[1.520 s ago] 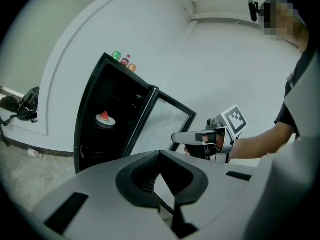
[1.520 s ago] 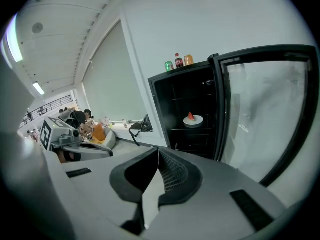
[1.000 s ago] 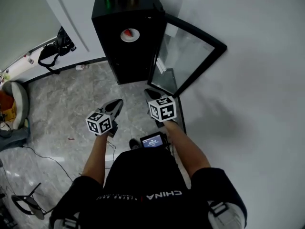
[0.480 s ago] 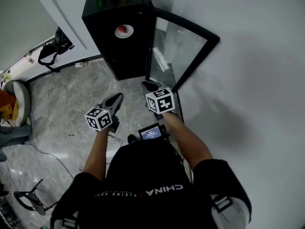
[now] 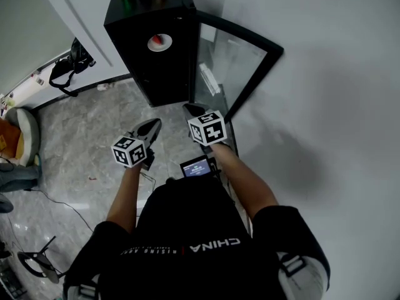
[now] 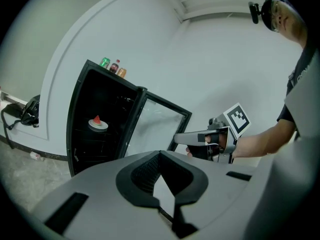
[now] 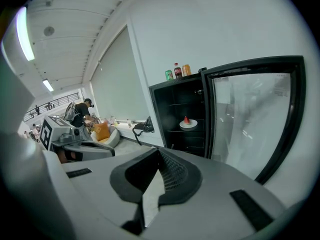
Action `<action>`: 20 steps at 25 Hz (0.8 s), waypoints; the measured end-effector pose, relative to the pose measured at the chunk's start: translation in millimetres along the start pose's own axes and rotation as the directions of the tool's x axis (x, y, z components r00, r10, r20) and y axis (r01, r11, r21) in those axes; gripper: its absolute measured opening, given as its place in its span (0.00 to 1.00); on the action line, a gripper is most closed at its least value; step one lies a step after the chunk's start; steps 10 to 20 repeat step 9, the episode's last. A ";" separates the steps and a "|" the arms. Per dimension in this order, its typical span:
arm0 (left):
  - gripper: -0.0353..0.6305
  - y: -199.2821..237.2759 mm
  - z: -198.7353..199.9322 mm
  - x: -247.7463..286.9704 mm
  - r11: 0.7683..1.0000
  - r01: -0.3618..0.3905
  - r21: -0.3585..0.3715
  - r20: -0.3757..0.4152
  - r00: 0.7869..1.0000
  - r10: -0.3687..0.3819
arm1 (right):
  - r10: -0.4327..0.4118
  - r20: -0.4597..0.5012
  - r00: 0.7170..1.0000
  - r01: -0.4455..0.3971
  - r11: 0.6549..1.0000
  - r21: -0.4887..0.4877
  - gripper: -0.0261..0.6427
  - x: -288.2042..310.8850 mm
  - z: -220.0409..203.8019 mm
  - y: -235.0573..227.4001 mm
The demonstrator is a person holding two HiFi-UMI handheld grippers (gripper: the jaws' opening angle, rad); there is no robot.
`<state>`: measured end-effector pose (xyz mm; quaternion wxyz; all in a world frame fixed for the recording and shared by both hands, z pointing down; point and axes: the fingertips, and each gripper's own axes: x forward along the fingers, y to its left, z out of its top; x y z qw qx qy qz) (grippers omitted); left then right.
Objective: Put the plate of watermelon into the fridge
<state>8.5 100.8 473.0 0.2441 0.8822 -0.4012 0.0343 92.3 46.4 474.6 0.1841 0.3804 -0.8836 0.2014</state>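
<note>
The plate of watermelon [image 5: 159, 42] sits on an upper shelf inside the black fridge [image 5: 144, 74]. It is a white plate carrying one red wedge, standing alone on its shelf, and nothing touches it. The fridge's glass door [image 5: 230, 64] stands swung wide open to the right of the cabinet, its black frame angled out toward the white wall [image 5: 325, 74]. On the fridge top, in a short row, I read a green can [image 7: 169, 75], a dark cola bottle [image 7: 177, 70] and an orange bottle [image 7: 186, 70].

Both of my grippers hang in the air well apart from the fridge, over the grey marble floor [image 5: 81, 136], and both point toward the open cabinet. The left gripper [image 5: 153, 125] has its jaws drawn together at the tips, with nothing between them. The right gripper [image 5: 189, 109] is likewise closed tight and empty, and it is the one nearer the foot of the door. Each carries its marker cube behind the jaws, and the two grippers are held side by side, near each other but not touching.

Below the right gripper, at the wearer's waist, is a small device with a lit screen [image 5: 195, 167].

Further out, a black bag [image 5: 72, 61] lies against the base of the wall to the left of the fridge. In the right gripper view a pale seat with an orange cushion [image 7: 102, 131] stands in the background, beside a person [image 7: 82, 111] whose details I cannot make out.
</note>
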 end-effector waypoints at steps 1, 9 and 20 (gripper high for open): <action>0.07 -0.6 -0.1 0.7 1.000 0.001 0.004 -0.003 1.000 0.000 | -0.001 0.001 1.000 0.001 1.000 0.000 0.06 -0.5 0.8 -0.4; 0.07 -2.4 -10.3 5.6 1.000 -0.010 0.010 -0.035 0.999 0.010 | -0.003 -0.005 1.000 0.003 1.000 0.003 0.06 -4.3 -4.8 -5.7; 0.07 -2.4 -10.3 5.6 1.000 -0.010 0.010 -0.035 0.999 0.010 | -0.003 -0.005 1.000 0.003 1.000 0.003 0.06 -4.3 -4.8 -5.7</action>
